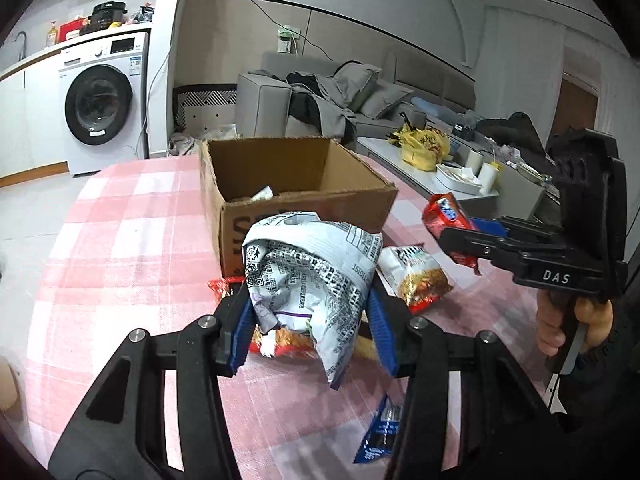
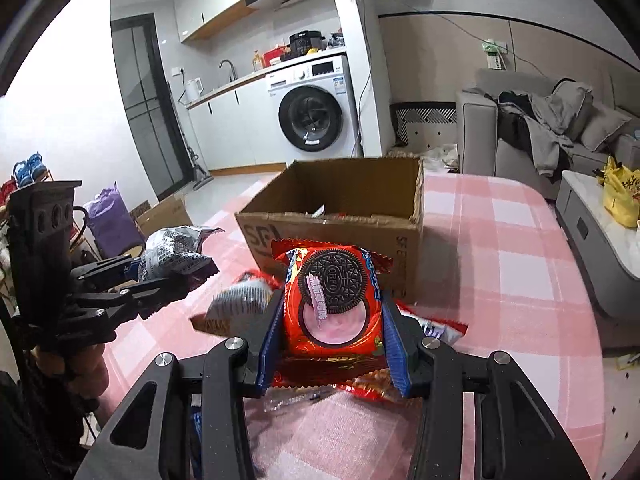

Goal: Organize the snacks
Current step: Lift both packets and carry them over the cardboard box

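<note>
Both packets pinched, left gripper (image 1: 310, 312) on white bag (image 1: 308, 280), right gripper (image 2: 332, 328) on Oreo pack (image 2: 334, 300); clear the cardboard box (image 2: 340, 228) rim before letting go.

Washing machine (image 1: 99, 106), grey sofa (image 1: 320, 96), pale floor (image 2: 236, 188)

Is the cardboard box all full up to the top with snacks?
No, the cardboard box looks mostly empty in the left wrist view, with bare inner walls and only a little packet showing near the bottom.
</note>
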`<state>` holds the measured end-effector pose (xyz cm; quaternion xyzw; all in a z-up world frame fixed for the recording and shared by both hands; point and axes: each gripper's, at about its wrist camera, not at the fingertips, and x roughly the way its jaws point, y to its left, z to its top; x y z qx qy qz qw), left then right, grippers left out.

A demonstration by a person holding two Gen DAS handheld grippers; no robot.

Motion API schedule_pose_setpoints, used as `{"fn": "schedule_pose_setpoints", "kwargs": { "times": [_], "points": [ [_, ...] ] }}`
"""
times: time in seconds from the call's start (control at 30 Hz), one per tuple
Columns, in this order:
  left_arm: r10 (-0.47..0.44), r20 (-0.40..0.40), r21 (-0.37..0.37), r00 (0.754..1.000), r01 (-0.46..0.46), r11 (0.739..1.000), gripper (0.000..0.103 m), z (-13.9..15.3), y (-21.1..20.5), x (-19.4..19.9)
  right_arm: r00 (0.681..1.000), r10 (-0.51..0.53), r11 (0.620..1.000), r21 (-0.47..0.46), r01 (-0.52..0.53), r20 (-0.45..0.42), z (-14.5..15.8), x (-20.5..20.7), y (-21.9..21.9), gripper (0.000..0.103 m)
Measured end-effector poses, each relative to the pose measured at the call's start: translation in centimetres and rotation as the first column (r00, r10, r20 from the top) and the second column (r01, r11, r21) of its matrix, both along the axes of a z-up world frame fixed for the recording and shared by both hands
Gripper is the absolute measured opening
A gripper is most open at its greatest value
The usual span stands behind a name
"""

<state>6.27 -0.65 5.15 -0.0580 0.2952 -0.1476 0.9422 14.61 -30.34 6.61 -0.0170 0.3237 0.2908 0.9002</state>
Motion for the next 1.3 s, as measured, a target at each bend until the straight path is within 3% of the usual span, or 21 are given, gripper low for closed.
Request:
{"fn": "schedule_pose_setpoints", "kwargs": {
  "times": [0.77,1.3],
  "points": [
    [0.120,0.068,-0.029,0.990,-0.119,0.993,0.047,5.6,3.2,6.7,0.998,-0.067,0.997,0.049,0.066,0.022,4.8,4.2,0.1,0.045],
    [0.144,0.078,0.004,0.986,-0.145,0.989,0.047,6.3,2.9,13.6,0.998,-0.064,0.996,0.058,0.063,0.011,3.8,8.3,2.7,0.045]
  ]
}}
